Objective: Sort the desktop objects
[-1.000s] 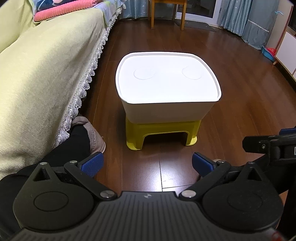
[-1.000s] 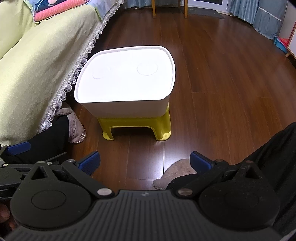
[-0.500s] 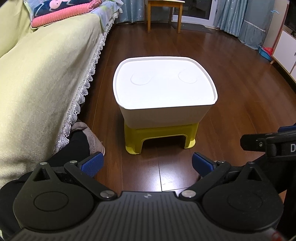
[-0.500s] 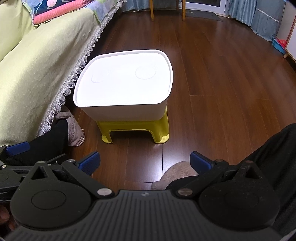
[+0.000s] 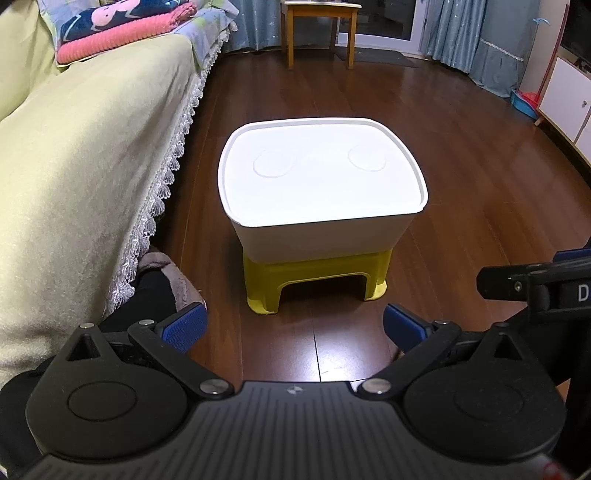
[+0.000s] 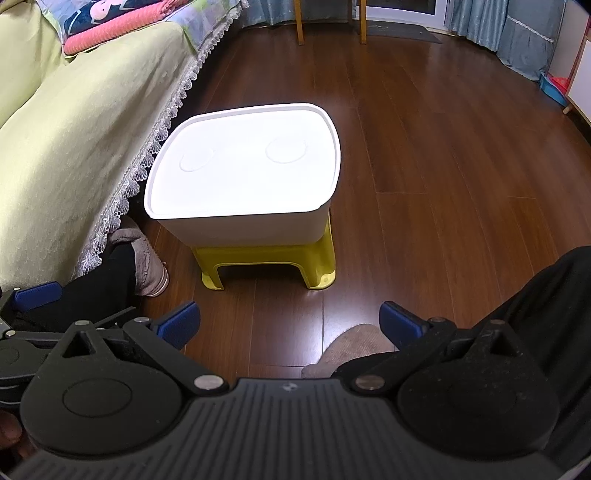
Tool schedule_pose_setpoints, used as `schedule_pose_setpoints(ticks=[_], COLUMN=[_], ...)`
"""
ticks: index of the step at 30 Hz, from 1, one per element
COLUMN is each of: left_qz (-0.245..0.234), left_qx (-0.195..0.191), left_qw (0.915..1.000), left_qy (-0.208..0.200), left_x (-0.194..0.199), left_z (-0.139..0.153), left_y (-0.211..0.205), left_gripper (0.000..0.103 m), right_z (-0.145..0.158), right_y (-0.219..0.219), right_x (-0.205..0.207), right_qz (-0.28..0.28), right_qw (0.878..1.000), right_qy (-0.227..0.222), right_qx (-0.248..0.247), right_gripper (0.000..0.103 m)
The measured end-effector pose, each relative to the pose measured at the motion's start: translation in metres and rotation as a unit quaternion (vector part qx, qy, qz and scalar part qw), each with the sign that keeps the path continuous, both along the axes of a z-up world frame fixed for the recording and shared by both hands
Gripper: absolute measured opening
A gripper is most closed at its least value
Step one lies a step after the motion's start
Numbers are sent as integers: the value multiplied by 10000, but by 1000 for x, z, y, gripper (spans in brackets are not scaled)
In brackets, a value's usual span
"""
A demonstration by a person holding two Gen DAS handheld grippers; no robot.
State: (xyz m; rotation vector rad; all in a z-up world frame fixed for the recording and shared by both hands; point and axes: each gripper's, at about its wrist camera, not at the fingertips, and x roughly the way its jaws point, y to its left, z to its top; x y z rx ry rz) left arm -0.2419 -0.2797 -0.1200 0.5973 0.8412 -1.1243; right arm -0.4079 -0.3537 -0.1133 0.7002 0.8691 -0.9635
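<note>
A white lidded storage box (image 5: 321, 181) (image 6: 243, 166) sits on a yellow plastic stool (image 5: 317, 277) (image 6: 269, 262) on the wooden floor, with nothing on its lid. My left gripper (image 5: 293, 326) hovers well short of the stool, open, with nothing between its blue pads. My right gripper (image 6: 290, 325) is likewise open and holds nothing, held back from the stool and to its right. Part of the right gripper shows at the right edge of the left wrist view.
A sofa with a pale green cover and lace trim (image 5: 92, 166) (image 6: 74, 122) runs along the left. The person's dark-trousered legs and grey slippers (image 5: 173, 273) (image 6: 144, 254) are close below. A wooden stool (image 5: 319, 22) and curtains stand at the far end, a white cabinet (image 5: 565, 96) at right.
Both cameras have drawn back and tilted up a little, so the box and stool look smaller and more of the room's far end shows. Both grippers stay open.
</note>
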Motion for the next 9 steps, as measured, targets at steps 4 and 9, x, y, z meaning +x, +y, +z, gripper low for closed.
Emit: schedule_pose_setpoints(ticks=[4, 9], left_qz=[15, 11], left_qx=[-55, -147], left_qw=[10000, 9999], left_qy=[-2, -35], left_x=[0, -1], left_z=[1, 3], left_y=[-1, 0], left_gripper=[102, 102], right_z=[0, 0], right_y=[-1, -1], right_x=[0, -2], right_qz=[-8, -27], right_qw=[10000, 10000], right_qy=[9, 15], right_qx=[4, 2], right_gripper=[102, 102])
